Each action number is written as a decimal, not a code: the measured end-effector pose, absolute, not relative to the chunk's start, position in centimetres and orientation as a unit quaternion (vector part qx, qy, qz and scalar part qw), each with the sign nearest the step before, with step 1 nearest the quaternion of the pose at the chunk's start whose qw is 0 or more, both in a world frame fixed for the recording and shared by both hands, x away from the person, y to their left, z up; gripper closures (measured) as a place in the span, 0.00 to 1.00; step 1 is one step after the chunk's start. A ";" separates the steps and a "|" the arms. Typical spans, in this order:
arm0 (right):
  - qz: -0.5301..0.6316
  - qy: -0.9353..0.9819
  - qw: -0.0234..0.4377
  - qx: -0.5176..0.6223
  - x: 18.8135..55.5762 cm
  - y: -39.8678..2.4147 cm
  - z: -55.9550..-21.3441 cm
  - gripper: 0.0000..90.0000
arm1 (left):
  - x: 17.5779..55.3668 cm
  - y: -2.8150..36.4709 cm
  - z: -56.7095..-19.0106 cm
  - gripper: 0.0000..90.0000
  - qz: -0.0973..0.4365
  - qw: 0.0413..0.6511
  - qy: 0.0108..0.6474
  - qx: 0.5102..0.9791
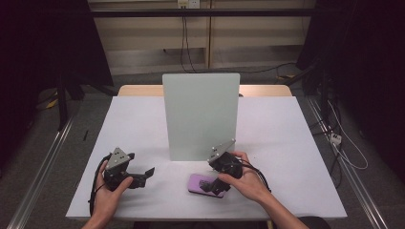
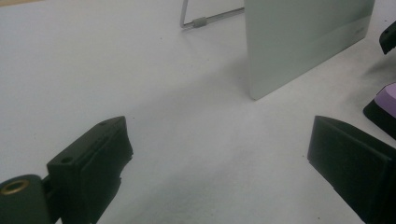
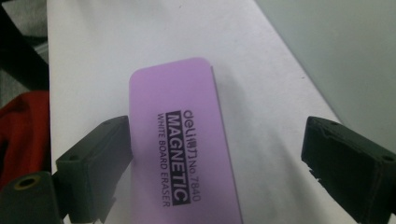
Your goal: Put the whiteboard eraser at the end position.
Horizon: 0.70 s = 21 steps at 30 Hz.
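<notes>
**Right jaws wide over the eraser, nothing gripped**

I have the right gripper [image 1: 213, 185] hovering low over the flat purple rectangular plastic whiteboard eraser [image 3: 182, 140], which lies label-up on the white tabletop [image 1: 286, 143], near the front edge, just in front of the upright pale grey-green whiteboard panel [image 1: 201, 116]. In the right gripper view the jaws stand wide. The left one sits at or over the eraser's long edge; I can't tell if it touches. The right one is well off the other edge. No pad pressure, so I read this as an open gripper.

The left gripper [image 1: 143, 175] rests on the table, well apart from the eraser, jaws wide and nothing between them.

To regrip cleanly, I judge I should:
- shift sideways so the eraser sits centred between the pads
- close across the short width, mid-length, pads on the side walls
- keep the tips low, as the body is thin

Room: the panel's bottom edge lies just behind the eraser, and its wire stand foot [image 2: 198, 21] sticks out at the back. The front table edge is close. Open surface lies to the right and between the grippers.
</notes>
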State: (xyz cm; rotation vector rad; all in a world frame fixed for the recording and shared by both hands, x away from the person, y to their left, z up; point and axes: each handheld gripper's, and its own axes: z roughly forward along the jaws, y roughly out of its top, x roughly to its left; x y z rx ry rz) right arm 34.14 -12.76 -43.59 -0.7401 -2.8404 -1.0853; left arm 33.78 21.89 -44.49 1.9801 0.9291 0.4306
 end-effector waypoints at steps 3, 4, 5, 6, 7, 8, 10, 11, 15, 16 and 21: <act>-0.354 -0.902 -0.007 -0.248 34.2 -13.1 -43.3 0.10 | 33.8 21.9 -44.5 0.06 0.173 0.441 0.375 0.797; -0.354 -0.902 -0.007 -0.248 34.2 -13.1 -43.3 0.10 | 33.8 21.9 -44.5 0.06 0.173 0.442 0.375 0.797; -0.359 -0.899 -0.009 -0.250 34.2 -13.2 -43.3 0.10 | 33.8 21.9 -44.5 0.06 0.173 0.442 0.375 0.796; -0.363 -0.896 -0.004 -0.254 34.2 -13.3 -43.2 0.10 | 33.8 21.9 -44.5 0.06 0.173 0.442 0.376 0.796; -0.373 -0.889 -0.005 -0.265 34.3 -13.7 -43.1 0.10 | 33.8 21.9 -44.5 0.06 0.173 0.442 0.376 0.795; -0.373 -0.889 -0.005 -0.265 34.3 -13.7 -43.1 0.10 | 33.8 21.9 -44.5 0.06 0.174 0.442 0.376 0.795; -0.382 -0.883 -0.014 -0.272 34.4 -14.1 -42.9 0.10 | 33.8 22.0 -44.4 0.06 0.177 0.441 0.379 0.794; -0.386 -0.877 -0.024 -0.284 34.5 -14.5 -42.7 0.10 | 33.8 22.0 -44.4 0.06 0.182 0.439 0.381 0.793; -0.387 -0.869 -0.045 -0.305 34.6 -15.4 -42.8 0.14 | 33.9 22.3 -44.4 0.06 0.181 0.440 0.392 0.788; -0.387 -0.869 -0.045 -0.305 34.6 -15.4 -42.8 0.14 | 33.9 22.3 -44.4 0.06 0.181 0.439 0.392 0.788; -0.393 -0.859 -0.056 -0.323 34.2 -16.7 -43.0 0.13 | 33.9 22.1 -44.5 0.06 0.179 0.438 0.387 0.791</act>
